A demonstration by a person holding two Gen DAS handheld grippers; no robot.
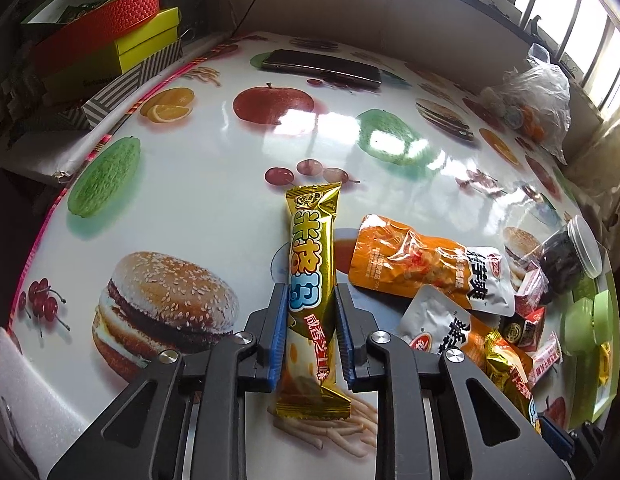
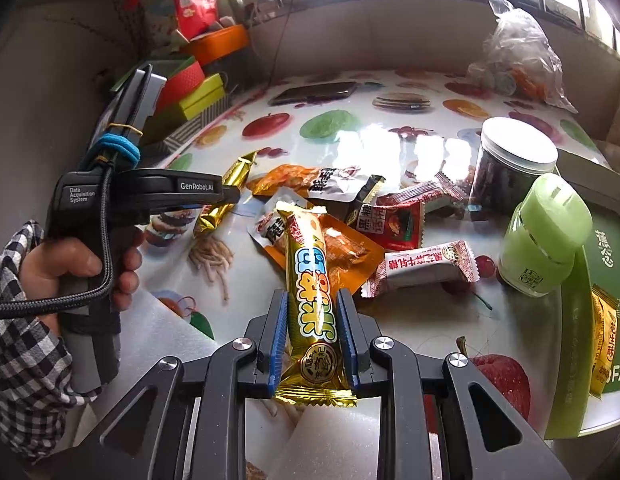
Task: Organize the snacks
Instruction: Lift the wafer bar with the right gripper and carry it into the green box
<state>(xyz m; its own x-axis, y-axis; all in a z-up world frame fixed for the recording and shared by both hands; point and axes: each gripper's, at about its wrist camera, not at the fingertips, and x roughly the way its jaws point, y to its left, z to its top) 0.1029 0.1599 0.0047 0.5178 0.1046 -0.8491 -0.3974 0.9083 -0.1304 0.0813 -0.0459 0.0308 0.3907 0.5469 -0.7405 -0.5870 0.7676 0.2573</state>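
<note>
In the left wrist view my left gripper (image 1: 310, 288) is shut on a gold snack bar (image 1: 310, 220), its blue pads pressing both long sides. The right wrist view shows this gripper (image 2: 232, 196) at the left, held by a hand in a checked sleeve. My right gripper (image 2: 312, 294) is shut on a second gold snack bar (image 2: 306, 240) with its far end over the snack pile. That pile holds an orange pouch (image 1: 414, 260), white-ended pouches (image 1: 442, 320) and red and white packets (image 2: 426, 264). I cannot tell whether either bar touches the table.
The table (image 1: 190, 184) has a glossy food-print cover. A dark-filled jar (image 2: 510, 168), a green bottle (image 2: 546, 232) and a green box (image 2: 606, 248) with a yellow packet stand at the right. A phone (image 1: 322, 66) and plastic bag (image 1: 538, 92) lie far back. Stacked boxes (image 1: 122, 40) sit beyond the left edge.
</note>
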